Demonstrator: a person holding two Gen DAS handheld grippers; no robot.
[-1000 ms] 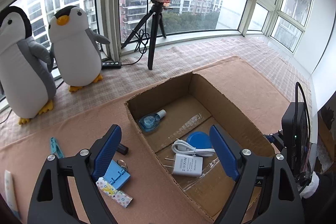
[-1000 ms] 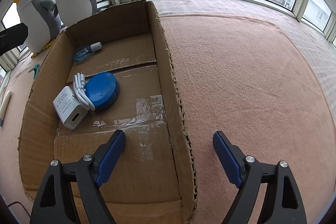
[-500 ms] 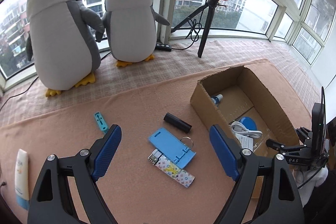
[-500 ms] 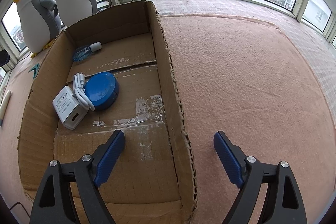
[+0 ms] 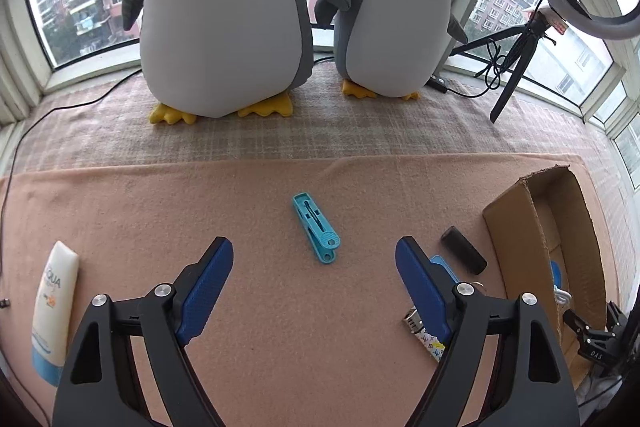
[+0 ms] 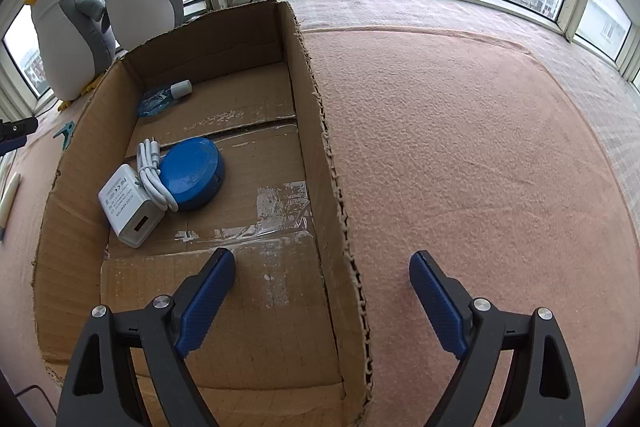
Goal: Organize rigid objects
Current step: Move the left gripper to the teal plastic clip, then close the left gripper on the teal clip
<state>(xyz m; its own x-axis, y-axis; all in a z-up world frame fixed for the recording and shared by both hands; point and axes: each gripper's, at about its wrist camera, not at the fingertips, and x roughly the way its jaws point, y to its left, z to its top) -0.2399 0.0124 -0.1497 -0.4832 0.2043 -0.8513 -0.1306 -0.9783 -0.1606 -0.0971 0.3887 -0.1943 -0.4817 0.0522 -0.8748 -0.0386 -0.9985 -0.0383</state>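
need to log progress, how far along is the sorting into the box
Done: the charger, blue disc and small bottle lie in the cardboard box. In hand: nothing; the left claw is open facing the teal clip. Left: clip, black cylinder, tube.

Left gripper (image 5: 314,275): two black plastic arms w/ triangular cut-outs, one silver round-head screw at each arm's knuckle and one further back. Fingers (image 5: 206,279) carry blue ribbed pads, long and slightly tapered. Right gripper (image 6: 322,291): same build, black arms, silver screws, blue textured pads on fingers (image 6: 438,301). No cables, sleeves or skin visible. No markings legible on either unit.
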